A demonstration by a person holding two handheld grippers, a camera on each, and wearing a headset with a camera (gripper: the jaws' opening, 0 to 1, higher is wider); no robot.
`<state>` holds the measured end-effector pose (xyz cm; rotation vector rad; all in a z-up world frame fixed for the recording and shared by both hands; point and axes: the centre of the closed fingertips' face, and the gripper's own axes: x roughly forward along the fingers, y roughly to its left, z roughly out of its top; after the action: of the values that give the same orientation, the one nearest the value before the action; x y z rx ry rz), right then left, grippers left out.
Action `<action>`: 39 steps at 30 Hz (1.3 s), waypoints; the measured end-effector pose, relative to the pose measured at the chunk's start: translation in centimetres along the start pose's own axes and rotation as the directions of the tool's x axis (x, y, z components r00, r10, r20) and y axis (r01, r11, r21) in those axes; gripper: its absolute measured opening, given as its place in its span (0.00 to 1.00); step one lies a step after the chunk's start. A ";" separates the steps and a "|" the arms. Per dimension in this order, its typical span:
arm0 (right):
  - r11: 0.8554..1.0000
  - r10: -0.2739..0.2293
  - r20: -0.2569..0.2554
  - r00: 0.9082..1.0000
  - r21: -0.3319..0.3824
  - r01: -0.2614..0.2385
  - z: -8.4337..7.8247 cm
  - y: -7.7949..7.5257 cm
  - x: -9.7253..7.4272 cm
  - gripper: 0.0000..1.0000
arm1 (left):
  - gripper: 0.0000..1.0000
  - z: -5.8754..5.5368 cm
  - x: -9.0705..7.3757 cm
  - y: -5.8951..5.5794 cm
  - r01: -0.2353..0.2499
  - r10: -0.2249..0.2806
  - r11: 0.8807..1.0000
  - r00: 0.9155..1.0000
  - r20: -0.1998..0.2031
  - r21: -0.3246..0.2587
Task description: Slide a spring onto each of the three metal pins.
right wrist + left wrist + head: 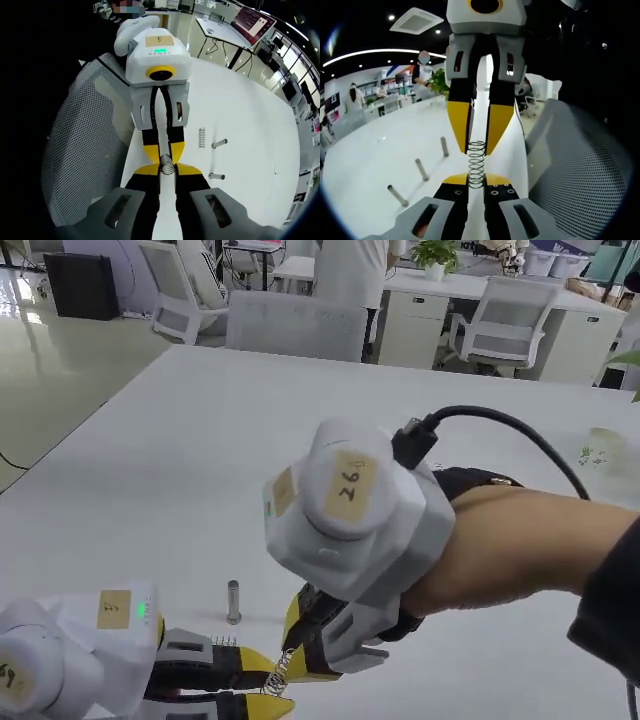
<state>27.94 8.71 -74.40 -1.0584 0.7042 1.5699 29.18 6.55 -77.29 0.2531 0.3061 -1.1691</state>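
The white table (200,460) stretches wide and open ahead, and its near edge runs beside a mesh chair (580,170). At that edge the left gripper (476,181) and right gripper (167,171) meet tip to tip, each clamped on one end of the spring (476,164) (a slim steel coil spanning the gap between them). Three upright pins (422,169) stand near, off to one side. A loose spring (202,137) lies beside them.

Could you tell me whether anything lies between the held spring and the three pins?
Nothing visible does: in the left gripper view, bare table lies between the spring, held by the left gripper and right gripper, and the three pins.
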 end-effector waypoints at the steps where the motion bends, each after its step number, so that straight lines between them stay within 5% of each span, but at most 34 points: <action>1: 1.000 0.000 0.002 1.000 0.000 0.000 0.1 0.0 0.0 0.07 | 0.03 0.0 0.0 0.0 -0.001 0.001 1.000 1.000 0.001 0.000; 39: 0.998 0.020 0.001 1.000 0.054 -0.020 0.0 -0.2 0.7 0.08 | 0.03 1.7 -0.2 0.3 -0.016 0.015 1.000 0.999 0.053 0.023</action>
<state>28.13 9.12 -74.98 -1.0143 0.7547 1.5592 29.52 6.24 -75.63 0.2448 0.2439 -1.1625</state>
